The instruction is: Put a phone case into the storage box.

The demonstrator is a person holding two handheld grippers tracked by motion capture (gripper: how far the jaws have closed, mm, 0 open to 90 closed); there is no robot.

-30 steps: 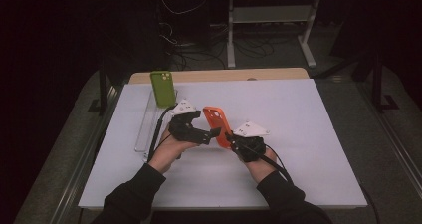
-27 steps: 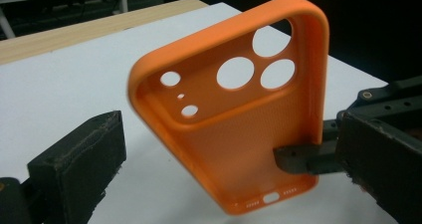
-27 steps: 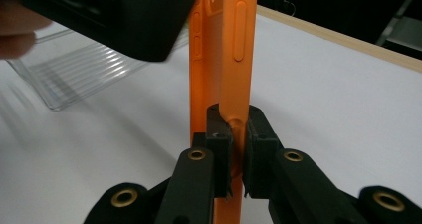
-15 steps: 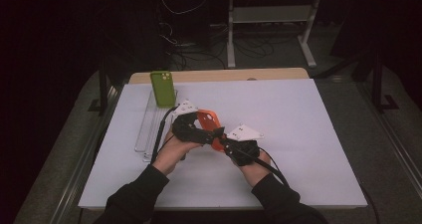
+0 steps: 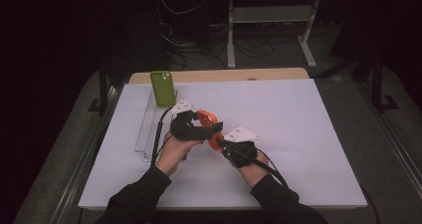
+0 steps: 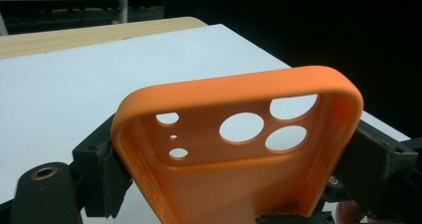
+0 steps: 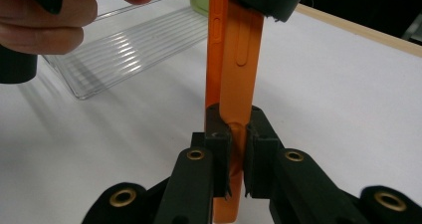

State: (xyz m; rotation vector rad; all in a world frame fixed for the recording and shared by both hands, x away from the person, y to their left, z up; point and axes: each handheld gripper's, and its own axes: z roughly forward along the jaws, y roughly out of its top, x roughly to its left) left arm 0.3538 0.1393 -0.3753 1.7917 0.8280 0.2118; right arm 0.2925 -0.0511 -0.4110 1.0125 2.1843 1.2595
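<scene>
Both claws — left (image 5: 201, 132), just closed, and right (image 5: 219, 143) — pinch the orange case (image 5: 211, 127), clear tray (image 5: 147, 129) and green phone (image 5: 163, 88) just beside.

A white sheet covers the desk (image 5: 308, 134), and a strip of pale wood shows along its far edge. Beyond it the room is dark. A light-coloured metal stand (image 5: 268, 25) with a low shelf rises behind the desk, with loose cables (image 5: 199, 45) trailing over the grey floor (image 5: 348, 79) near it. Dark frame posts stand at both sides of the desk.
</scene>
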